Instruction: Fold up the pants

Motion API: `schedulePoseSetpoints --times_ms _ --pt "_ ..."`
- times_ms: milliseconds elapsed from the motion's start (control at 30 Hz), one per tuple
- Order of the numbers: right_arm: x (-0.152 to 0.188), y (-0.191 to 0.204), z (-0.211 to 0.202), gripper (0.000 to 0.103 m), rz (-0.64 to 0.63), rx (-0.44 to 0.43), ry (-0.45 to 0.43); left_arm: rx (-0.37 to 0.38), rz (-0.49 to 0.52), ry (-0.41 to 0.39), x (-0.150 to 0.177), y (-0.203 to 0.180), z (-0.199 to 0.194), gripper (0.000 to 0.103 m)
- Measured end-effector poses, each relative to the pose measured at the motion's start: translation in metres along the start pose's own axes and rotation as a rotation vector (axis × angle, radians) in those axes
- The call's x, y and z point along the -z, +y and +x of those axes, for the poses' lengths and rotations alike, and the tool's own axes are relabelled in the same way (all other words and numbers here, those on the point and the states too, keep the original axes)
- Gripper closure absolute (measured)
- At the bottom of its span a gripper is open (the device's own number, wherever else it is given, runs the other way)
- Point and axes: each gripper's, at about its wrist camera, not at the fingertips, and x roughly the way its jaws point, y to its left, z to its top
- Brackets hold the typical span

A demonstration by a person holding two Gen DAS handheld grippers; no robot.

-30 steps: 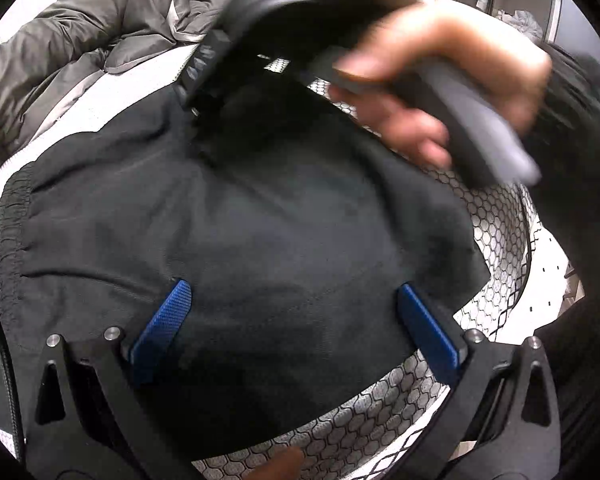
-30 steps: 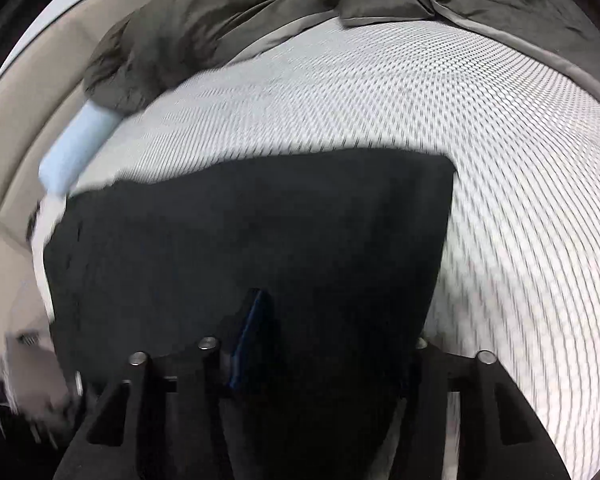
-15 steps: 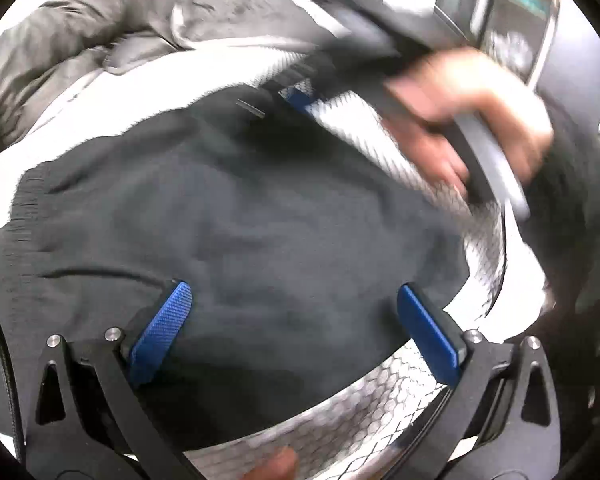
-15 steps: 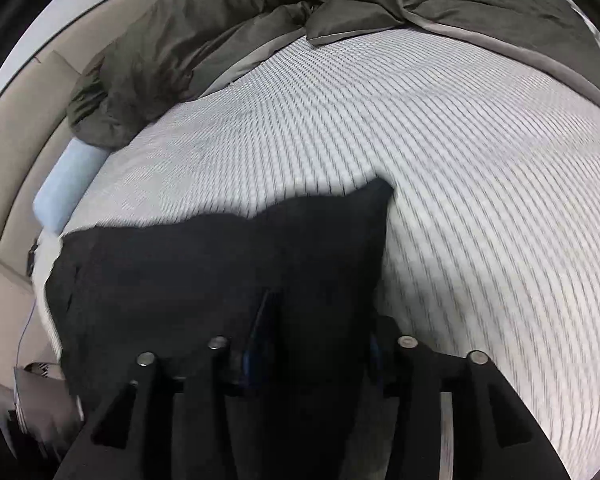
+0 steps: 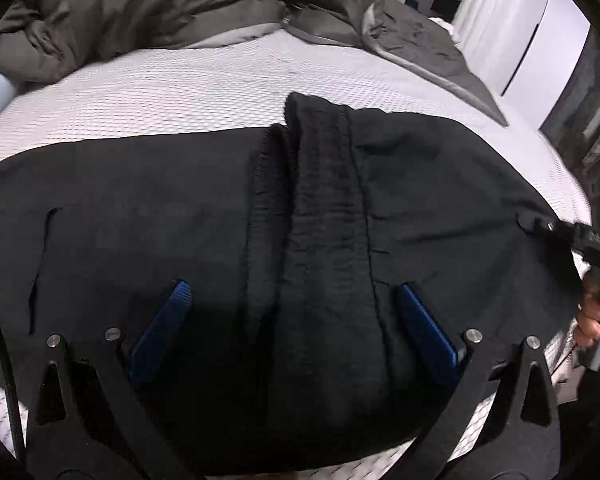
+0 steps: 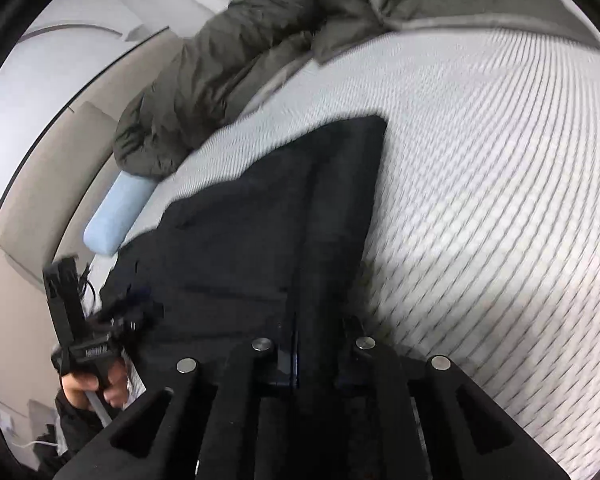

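In the right wrist view the right tool (image 6: 320,344) has its fingertips buried in the black pants (image 6: 260,232), so the pads cannot be seen; the dark fabric runs down between the finger frames and off the bottom edge. The mattress (image 6: 500,200) weave is smeared by motion blur. At the lower left, the left tool (image 6: 112,320) is blurred and part of the person's hand (image 6: 92,388) is cut by the dark rim.

In the left wrist view the pants (image 5: 180,208) cover the bed's near part and run past the left edge. The right tool (image 5: 540,226) enters from the right edge, its tip lost against the black fabric. The grey duvet (image 5: 160,4) is cut off at the top.
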Motion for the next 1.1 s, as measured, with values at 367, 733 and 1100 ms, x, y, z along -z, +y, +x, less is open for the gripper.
schedulePoseSetpoints --times_ms 367,733,1100 --pt "0.022 -0.041 -0.029 0.068 0.154 -0.044 0.022 0.063 0.007 0.023 0.011 -0.008 -0.015 0.017" --pt "0.059 -0.021 -0.033 0.085 0.085 -0.043 0.060 0.050 0.026 0.028 0.017 -0.013 -0.019 0.021" --pt "0.051 -0.017 -0.072 0.062 0.050 0.083 -0.199 0.068 0.092 -0.129 0.015 -0.037 -0.053 0.020"
